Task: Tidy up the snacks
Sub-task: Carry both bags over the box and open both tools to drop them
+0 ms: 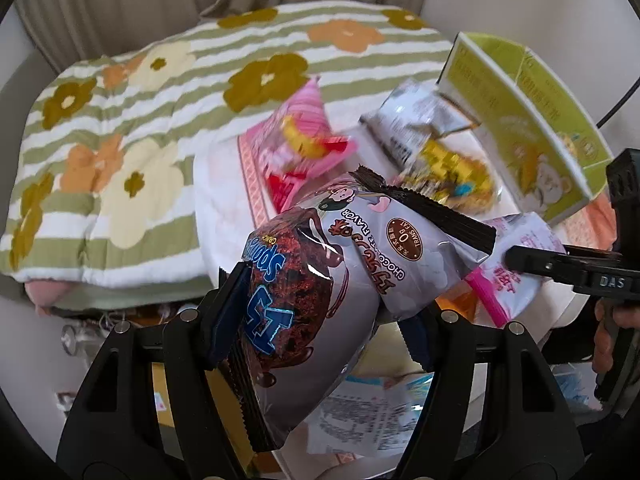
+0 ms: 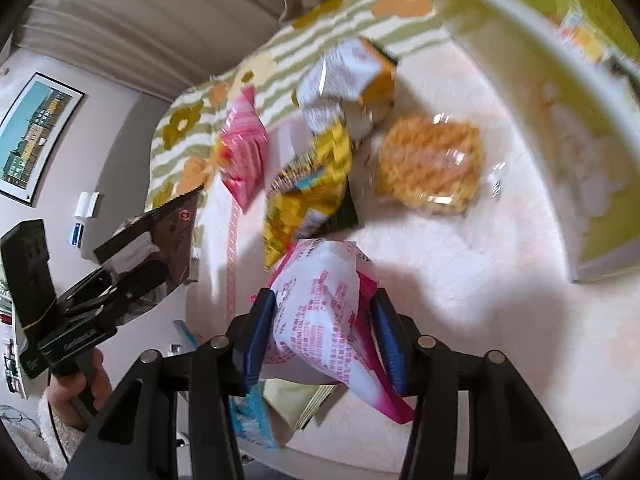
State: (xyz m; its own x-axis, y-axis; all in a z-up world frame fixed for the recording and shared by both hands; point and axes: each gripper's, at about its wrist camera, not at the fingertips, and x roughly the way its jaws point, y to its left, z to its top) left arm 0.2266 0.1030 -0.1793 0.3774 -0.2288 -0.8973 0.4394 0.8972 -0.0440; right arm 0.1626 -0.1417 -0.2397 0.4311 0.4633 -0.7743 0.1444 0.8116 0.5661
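Nearest the left camera, the left gripper (image 1: 316, 312) pinches a chocolate bag (image 1: 320, 280) across its middle, the blue pads pressed into both flanks; the bag's long axis runs from low left to upper right, its dark crimped end pointing up toward the box. In the right view the right gripper (image 2: 320, 332) is likewise clamped on a pink-and-white pack (image 2: 320, 312), held upright between the pads with its pink seam hanging below. Both packs hang above the near edge of the round table (image 2: 500, 320). Beyond them the loose snacks lie in a cluster: a yellow bag (image 2: 308, 196), a pink bag (image 2: 240, 148), a white-and-orange pouch (image 2: 348, 80) and a clear-wrapped waffle (image 2: 432, 166). The green box (image 1: 532, 128) stands at the far right of the table, to the right of and beyond both grippers, its open side seemingly facing the pile, though blur leaves that unsure. The right gripper looks nearer the box, so I judge its pack goes there first. Farthest is the floral blanket (image 1: 120, 140).
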